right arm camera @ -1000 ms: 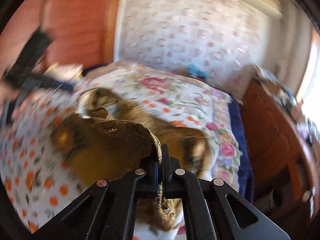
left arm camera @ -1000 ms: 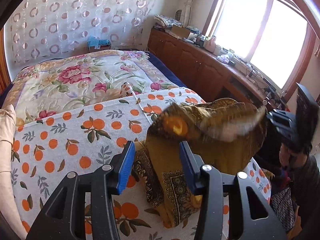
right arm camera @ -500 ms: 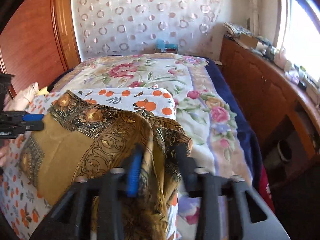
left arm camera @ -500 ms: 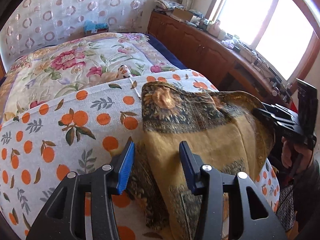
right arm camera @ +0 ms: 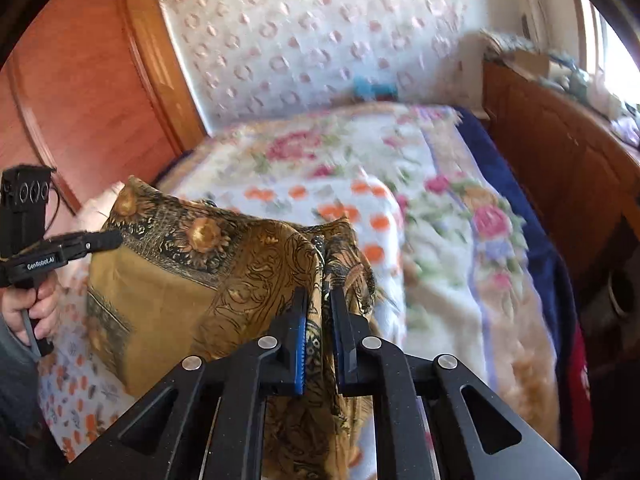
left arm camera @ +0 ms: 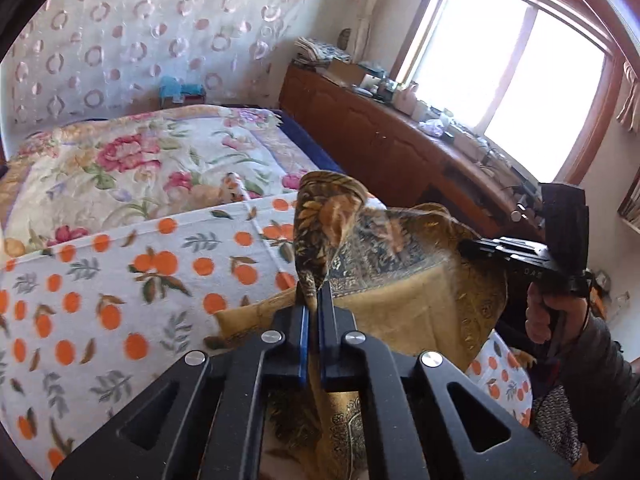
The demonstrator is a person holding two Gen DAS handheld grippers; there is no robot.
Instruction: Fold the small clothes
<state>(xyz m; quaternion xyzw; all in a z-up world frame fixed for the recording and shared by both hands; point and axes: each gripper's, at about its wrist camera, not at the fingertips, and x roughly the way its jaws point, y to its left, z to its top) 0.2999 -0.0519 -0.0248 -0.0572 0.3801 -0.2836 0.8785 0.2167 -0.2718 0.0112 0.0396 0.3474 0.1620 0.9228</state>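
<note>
Both grippers have a fresh hold on the scarf, a mustard-yellow cloth with a dark patterned border, and it hangs between them above the bed. The left gripper has just been closing, and its blue pads are now pinched together on a corner of the cloth, which stands up in a twisted peak straight ahead of the fingertips. The right gripper has also just been closing; a bunched edge of the scarf runs down between its jaws, which stand close together on the gathered fabric.

From the left gripper, the cloth spreads ahead and to the right toward the other tool, which a hand holds at the far right. From the right gripper, the yellow panel stretches away to the left, where the left tool's tip meets the scarf's dark border.

The step in hand looks like the pick-up of two corners before a fold; the cloth is slack and wrinkled, so no clean fold is made yet. The next move probably calls for drawing the two grippers apart to pull the edge taut, then carrying it forward and laying it over the orange-print blanket so the halves line up.
</note>
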